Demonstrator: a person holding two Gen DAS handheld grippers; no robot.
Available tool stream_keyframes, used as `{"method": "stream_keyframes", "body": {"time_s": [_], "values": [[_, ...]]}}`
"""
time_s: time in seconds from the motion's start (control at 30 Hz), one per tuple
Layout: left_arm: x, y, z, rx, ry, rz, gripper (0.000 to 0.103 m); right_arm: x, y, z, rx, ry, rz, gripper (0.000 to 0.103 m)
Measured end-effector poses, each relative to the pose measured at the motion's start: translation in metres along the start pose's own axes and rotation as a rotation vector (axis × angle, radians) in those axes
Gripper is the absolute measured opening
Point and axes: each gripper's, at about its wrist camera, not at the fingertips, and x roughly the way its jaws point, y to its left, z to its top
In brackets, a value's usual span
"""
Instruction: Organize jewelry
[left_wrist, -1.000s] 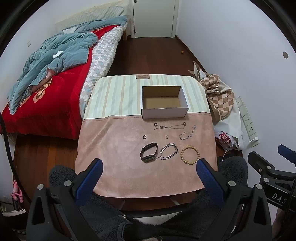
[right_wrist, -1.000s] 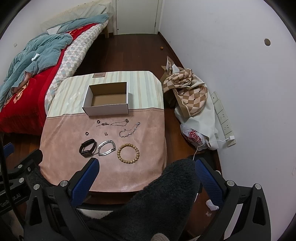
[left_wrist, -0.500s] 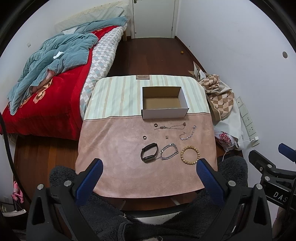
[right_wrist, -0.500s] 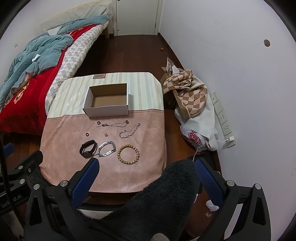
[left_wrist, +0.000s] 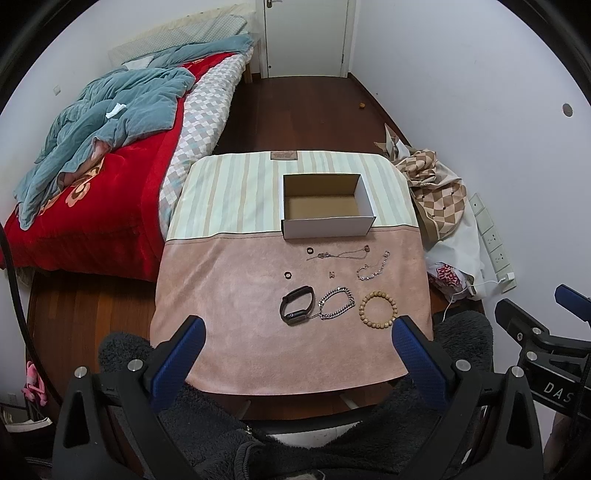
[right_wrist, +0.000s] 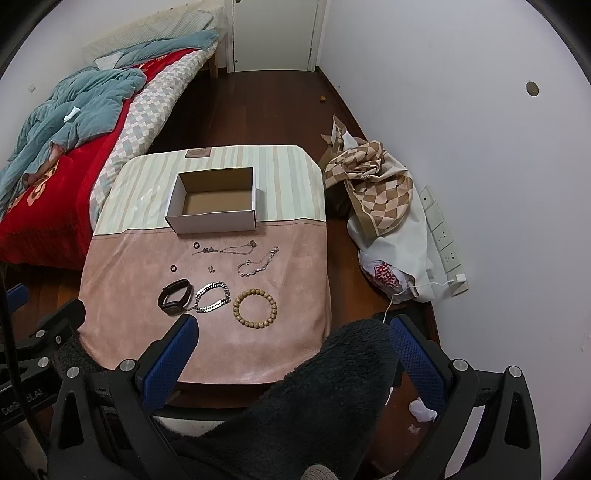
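An empty white cardboard box (left_wrist: 365, 223) (right_wrist: 214, 223) stands on a small table (left_wrist: 229, 295) (right_wrist: 129, 266) with a pink and striped cloth. In front of it lie a black band (left_wrist: 297, 305) (right_wrist: 174, 296), a silver chain bracelet (left_wrist: 337, 303) (right_wrist: 212, 297), a wooden bead bracelet (left_wrist: 378, 309) (right_wrist: 254, 303), a thin bracelet (left_wrist: 373, 266) (right_wrist: 257, 262), a necklace (left_wrist: 343, 254) (right_wrist: 225, 249) and small rings (left_wrist: 288, 275) (right_wrist: 172, 267). My left gripper (left_wrist: 295, 332) and right gripper (right_wrist: 291, 332) are open and empty, held above the table's near edge.
A bed with red and teal bedding (left_wrist: 103, 155) (right_wrist: 66, 133) stands left of the table. Bags and a checkered cloth (left_wrist: 439, 199) (right_wrist: 380, 192) lie on the floor at the right wall. A dark fleece sleeve (right_wrist: 314, 398) fills the foreground.
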Motion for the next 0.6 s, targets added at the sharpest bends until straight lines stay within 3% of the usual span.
{"method": "stream_keyframes", "body": {"time_s": [0.6], "values": [[-0.0031,0.0011,0.0021,0.000,-0.003,-0.001,0.103,-0.0018,0.0017,0.0007,-0.004,-0.006,-0.007,0.103]]}}
